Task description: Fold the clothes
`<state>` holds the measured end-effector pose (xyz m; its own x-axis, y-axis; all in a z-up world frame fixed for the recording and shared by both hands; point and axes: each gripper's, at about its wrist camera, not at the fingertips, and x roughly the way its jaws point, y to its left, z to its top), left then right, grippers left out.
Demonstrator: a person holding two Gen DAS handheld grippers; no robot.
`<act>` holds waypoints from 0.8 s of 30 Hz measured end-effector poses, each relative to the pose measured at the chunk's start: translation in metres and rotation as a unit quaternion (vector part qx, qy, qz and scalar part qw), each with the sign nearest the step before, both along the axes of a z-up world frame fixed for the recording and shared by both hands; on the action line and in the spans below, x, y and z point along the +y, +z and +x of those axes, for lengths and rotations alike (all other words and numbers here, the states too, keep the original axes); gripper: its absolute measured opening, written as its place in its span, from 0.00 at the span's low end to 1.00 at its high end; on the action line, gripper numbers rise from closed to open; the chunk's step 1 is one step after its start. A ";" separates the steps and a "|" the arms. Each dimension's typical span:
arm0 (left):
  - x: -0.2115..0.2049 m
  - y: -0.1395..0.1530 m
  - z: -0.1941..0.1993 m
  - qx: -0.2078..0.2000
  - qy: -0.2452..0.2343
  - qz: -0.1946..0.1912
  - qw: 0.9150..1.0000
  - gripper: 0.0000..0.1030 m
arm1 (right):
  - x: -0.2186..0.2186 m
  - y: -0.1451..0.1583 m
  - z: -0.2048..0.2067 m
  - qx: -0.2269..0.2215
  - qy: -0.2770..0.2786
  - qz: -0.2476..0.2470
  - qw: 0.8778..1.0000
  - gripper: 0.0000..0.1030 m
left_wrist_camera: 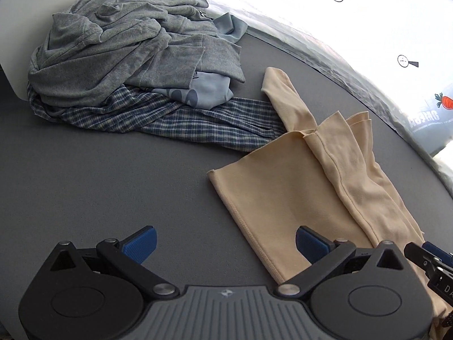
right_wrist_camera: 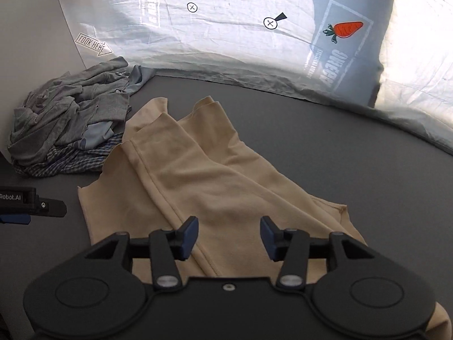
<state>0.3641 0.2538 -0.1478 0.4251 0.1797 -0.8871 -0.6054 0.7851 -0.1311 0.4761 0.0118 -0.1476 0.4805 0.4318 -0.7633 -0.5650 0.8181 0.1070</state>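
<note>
Grey table (right_wrist_camera: 339, 155): only the right view shows the carrot print (right_wrist_camera: 344, 30) whole.

We hold our left hand-held gripper (left_wrist_camera: 225, 243) wide open, our right hand-held gripper (right_wrist_camera: 229, 236) open too, side by side.

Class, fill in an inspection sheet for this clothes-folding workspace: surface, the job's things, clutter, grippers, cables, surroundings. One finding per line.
Surface: dark grey table, flat, bare in front of the left gripper.
Job's things: beige garment spread out, partly folded over itself; pile of clothes behind it, grey top over a light blue piece and a plaid shirt.
Clutter: nothing seen.
Grippers: left gripper open, above the beige garment's edge; right gripper open, over the beige garment; neither holds cloth.
Cables: nothing seen.
Surroundings: white printed sheet with a carrot logo behind the table.
</note>
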 end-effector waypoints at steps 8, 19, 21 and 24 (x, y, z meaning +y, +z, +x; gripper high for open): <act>0.028 -0.030 0.018 0.042 0.008 -0.021 0.999 1.00 | 0.079 -0.035 0.008 -0.019 0.086 -0.035 0.996 0.29; -0.008 -0.012 0.019 0.017 -0.052 -0.009 0.998 1.00 | -0.128 0.003 -0.005 -0.105 -0.268 -0.032 0.957 0.03; -0.015 -0.010 0.015 0.015 -0.059 -0.007 0.998 1.00 | -0.186 0.002 -0.014 -0.115 -0.349 -0.075 0.927 0.03; -0.022 -0.008 0.011 0.017 -0.067 -0.007 0.998 1.00 | -0.263 0.005 -0.029 -0.132 -0.450 -0.144 0.872 0.03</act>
